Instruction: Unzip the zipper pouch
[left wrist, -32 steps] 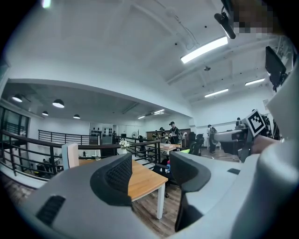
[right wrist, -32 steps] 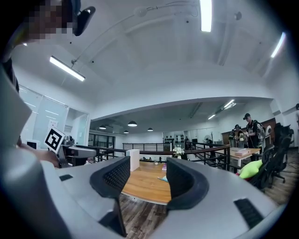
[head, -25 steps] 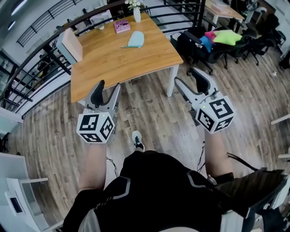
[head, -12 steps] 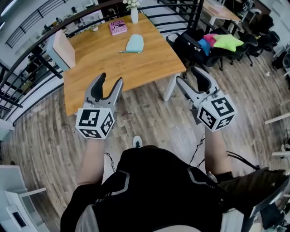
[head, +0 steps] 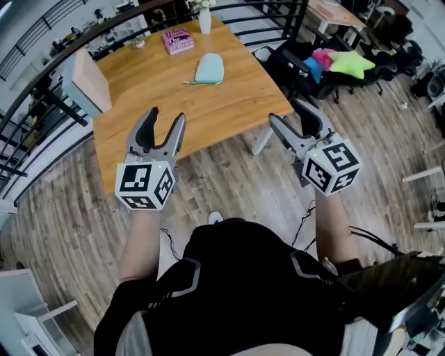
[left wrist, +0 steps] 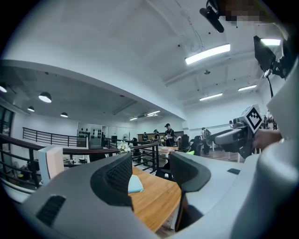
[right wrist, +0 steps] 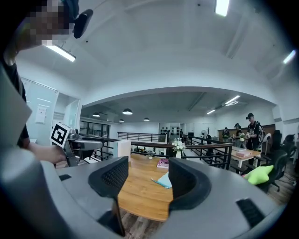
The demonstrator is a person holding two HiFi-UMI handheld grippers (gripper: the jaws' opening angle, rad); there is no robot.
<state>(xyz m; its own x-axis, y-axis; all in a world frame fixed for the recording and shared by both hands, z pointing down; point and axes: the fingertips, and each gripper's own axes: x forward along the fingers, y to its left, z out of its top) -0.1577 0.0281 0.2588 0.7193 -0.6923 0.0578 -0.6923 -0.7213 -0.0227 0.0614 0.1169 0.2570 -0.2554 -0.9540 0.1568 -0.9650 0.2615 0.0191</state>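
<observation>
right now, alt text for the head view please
The left gripper and right gripper hover open and empty over the floor, short of a wooden table. A pale blue zipper pouch lies untouched on it, near a pink book.

Things sat on the table's (head: 229, 104) far half.
The pouch (head: 208, 68) lay mid-table, book (head: 178, 40) and vase (head: 204, 21) behind it, box (head: 89, 82) at the left edge.

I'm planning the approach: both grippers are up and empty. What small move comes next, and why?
Probably step closer to the table, since the light blue pouch lies far across it, well beyond the left gripper and right gripper, both open and empty.
</observation>
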